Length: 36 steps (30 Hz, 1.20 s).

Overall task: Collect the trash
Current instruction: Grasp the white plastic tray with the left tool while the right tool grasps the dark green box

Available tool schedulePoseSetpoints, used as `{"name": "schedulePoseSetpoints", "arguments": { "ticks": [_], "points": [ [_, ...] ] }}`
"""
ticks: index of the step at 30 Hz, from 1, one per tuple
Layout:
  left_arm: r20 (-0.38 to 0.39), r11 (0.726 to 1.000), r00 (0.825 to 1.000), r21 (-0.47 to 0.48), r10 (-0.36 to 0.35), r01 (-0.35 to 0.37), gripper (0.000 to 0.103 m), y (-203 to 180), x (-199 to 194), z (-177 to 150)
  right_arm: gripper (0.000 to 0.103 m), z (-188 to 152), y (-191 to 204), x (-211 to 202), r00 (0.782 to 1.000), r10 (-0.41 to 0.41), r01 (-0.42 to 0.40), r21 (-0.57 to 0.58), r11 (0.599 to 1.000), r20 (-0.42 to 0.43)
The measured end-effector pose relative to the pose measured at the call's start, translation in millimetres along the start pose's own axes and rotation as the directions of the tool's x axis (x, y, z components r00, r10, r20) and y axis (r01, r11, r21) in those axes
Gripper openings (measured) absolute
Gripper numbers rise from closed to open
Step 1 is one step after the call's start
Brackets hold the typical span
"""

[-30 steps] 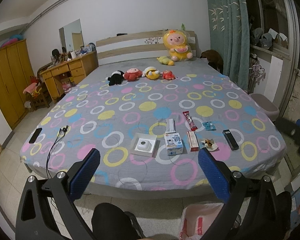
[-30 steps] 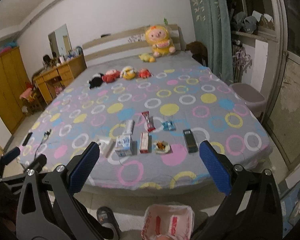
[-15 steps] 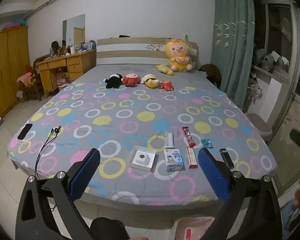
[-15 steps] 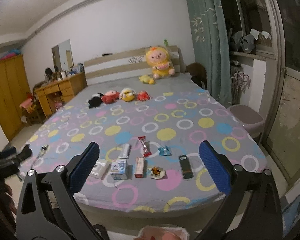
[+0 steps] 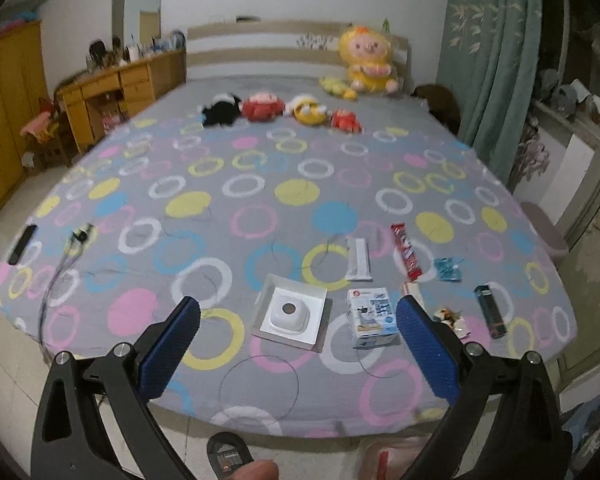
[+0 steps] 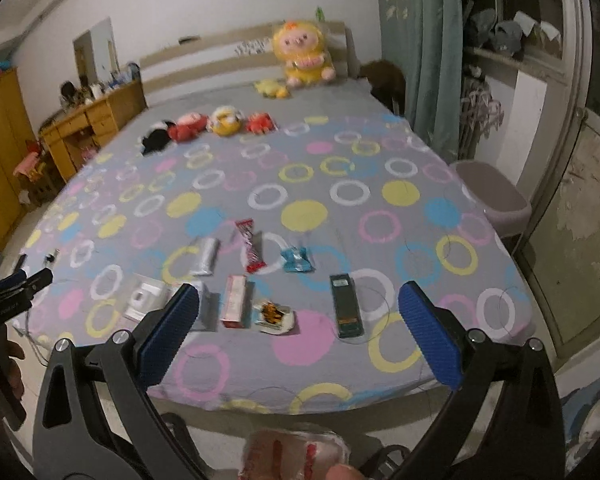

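Both grippers, left gripper (image 5: pixel 298 346) and right gripper (image 6: pixel 298 334), have swung in closer over the bed (image 5: pixel 260 184), jaws wide open and empty, so pickup looks imminent on the trash row: milk carton (image 5: pixel 370 312), red wrapper (image 6: pixel 251 245), crumpled wrapper (image 6: pixel 275 314).

Both feeds dim, indoor, w/ a yellowish-grey cast; I see no lamp in frame, light seems to fall from overhead. Bed sheet (image 5: pixel 260 184) lit fairly evenly, only soft short shadows beside the small items. Window side at right is dark in both views. Heavy fisheye: black vignette in all corners, walls and bed edge bowed. Left wrist view is soft w/ motion blur, worst at the desk (image 5: pixel 112 92) and plush toys (image 5: pixel 280 110). Right wrist view also smeared; wrappers near the front edge look blurry, print unreadable. Blue finger pads (image 6: pixel 168 336) stay sharp in both. No strong glare that I can spot.
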<state>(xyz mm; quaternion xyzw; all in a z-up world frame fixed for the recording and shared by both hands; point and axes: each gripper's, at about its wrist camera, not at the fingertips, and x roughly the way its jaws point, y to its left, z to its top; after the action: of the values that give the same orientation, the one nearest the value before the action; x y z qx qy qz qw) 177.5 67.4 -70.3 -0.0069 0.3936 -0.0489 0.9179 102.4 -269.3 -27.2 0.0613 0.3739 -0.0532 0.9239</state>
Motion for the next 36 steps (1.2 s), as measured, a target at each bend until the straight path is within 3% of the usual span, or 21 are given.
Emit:
{"name": "schedulePoseSetpoints", "arguments": {
  "ticks": [3,9,15,18,23,27,36],
  "points": [
    [-0.085,1.0,0.996,0.003,0.014,-0.013,0.096,7.0,44.3,1.9,0.098,1.5,-11.4,32.3,0.998,-0.011,0.012,0.016,1.0,-0.059],
    [-0.168,1.0,0.986,0.003,0.0,0.0,0.096,21.2,117.2,2.9,0.098,-2.4,-24.9,98.1,0.982,-0.077,0.078,-0.001,0.997,-0.172],
    [-0.238,1.0,0.971,-0.001,-0.023,0.023,0.096,31.6,171.2,1.8,0.098,-7.7,-40.9,169.7,0.949,-0.124,0.126,-0.014,0.992,-0.288],
    [-0.275,0.999,0.961,0.006,-0.032,0.035,0.096,32.8,196.4,-2.5,0.098,-15.5,-49.7,207.2,0.922,-0.145,0.146,-0.025,0.989,-0.359],
    [-0.343,1.0,0.939,0.008,-0.021,0.025,0.096,35.7,226.7,-12.2,0.098,-29.6,-61.8,252.4,0.879,-0.138,0.148,-0.014,0.989,-0.457],
    [-0.366,0.998,0.93,0.061,0.038,-0.017,0.096,35.5,238.9,-15.3,0.098,-39.6,-68.0,275.6,0.858,-0.137,0.157,-0.001,0.988,-0.495],
    [-0.399,0.998,0.917,0.049,-0.021,0.044,0.096,33.4,249.4,-16.1,0.098,-53.7,-74.0,303.0,0.828,-0.127,0.156,0.008,0.988,-0.546]
  ]
}}
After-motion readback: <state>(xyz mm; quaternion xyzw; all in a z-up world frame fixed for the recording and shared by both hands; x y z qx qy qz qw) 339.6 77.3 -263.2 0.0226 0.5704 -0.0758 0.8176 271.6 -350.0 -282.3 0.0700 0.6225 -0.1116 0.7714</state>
